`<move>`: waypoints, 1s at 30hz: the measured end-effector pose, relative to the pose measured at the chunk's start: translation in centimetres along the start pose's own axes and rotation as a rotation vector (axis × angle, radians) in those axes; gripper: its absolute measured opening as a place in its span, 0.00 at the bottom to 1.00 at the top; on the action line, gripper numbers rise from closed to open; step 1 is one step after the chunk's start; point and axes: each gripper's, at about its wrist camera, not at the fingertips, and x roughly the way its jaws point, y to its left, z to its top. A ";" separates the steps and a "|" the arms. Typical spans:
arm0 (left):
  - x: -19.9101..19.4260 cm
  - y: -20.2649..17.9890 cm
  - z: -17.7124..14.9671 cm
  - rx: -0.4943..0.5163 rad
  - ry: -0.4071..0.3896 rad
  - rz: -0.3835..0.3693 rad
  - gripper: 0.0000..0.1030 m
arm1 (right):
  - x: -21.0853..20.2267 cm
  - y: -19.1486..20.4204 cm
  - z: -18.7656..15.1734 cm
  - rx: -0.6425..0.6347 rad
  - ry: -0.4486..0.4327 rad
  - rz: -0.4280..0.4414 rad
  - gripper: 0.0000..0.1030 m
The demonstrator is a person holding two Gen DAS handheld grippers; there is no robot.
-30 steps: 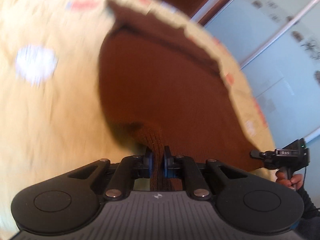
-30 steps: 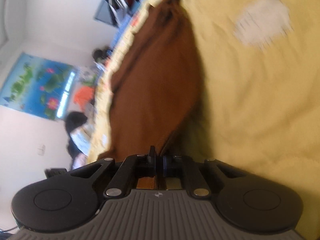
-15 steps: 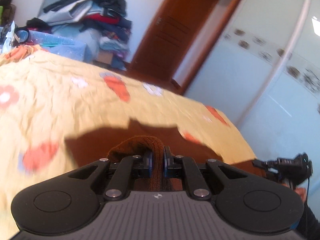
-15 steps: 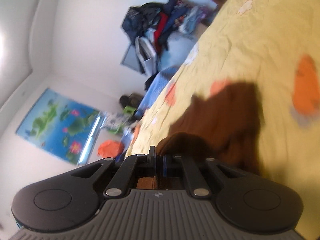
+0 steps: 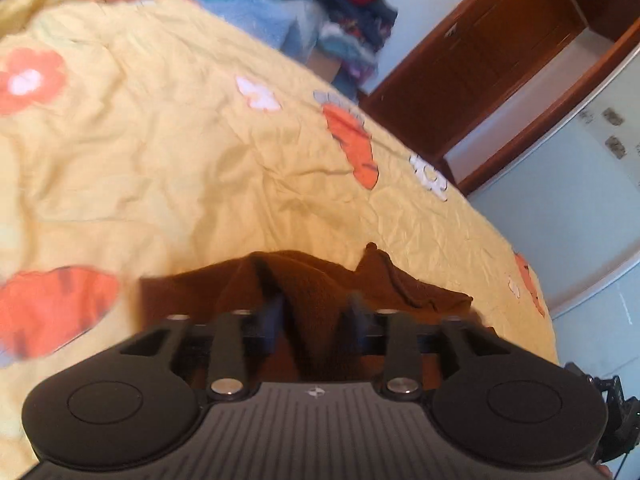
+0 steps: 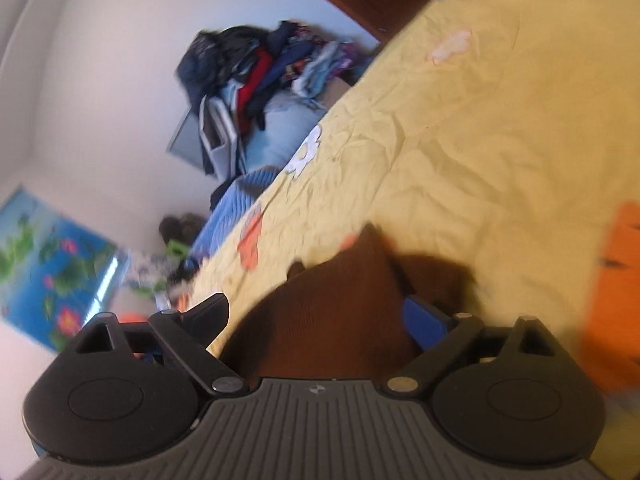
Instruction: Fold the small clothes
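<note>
Yellow flowered bedspread [image 5: 168, 168] carries the brown knit garment [image 5: 320, 280], bunched between and just ahead of both spread, empty pairs of fingers (left gripper [image 5: 316, 316], right gripper [image 6: 320, 316]).

Yellow flowered bedspread [image 5: 168, 152]; heaped clothes pile [image 6: 260, 76], white wall [image 6: 120, 60], brown wooden door [image 5: 492, 68], blue poster [image 6: 48, 268]

Both grippers have let go: the left gripper [image 5: 316, 312], half a second ago pinched on the brown knit garment [image 5: 320, 280], now has its jaws parted around a loose ridge of it; the right gripper [image 6: 316, 316] has spread wide; the garment [image 6: 332, 304], earlier hanging stretched, lies bunched on the yellow bedspread [image 5: 180, 168].
</note>
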 end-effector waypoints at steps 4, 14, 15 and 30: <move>-7.7 1.5 -4.1 0.009 -0.166 -0.013 0.75 | -5.4 -0.3 -4.1 -0.109 0.003 -0.097 0.92; -7.7 6.3 -7.2 -0.135 0.126 -0.028 0.81 | -8.1 -1.7 -8.8 -0.044 0.123 -0.129 0.93; -7.4 6.3 -7.4 -0.155 0.151 -0.050 0.81 | -7.6 -1.5 -8.8 -0.023 0.143 -0.110 0.93; -6.1 4.4 -8.6 -0.163 0.193 -0.003 0.05 | -3.8 0.7 -8.3 -0.075 0.250 -0.085 0.21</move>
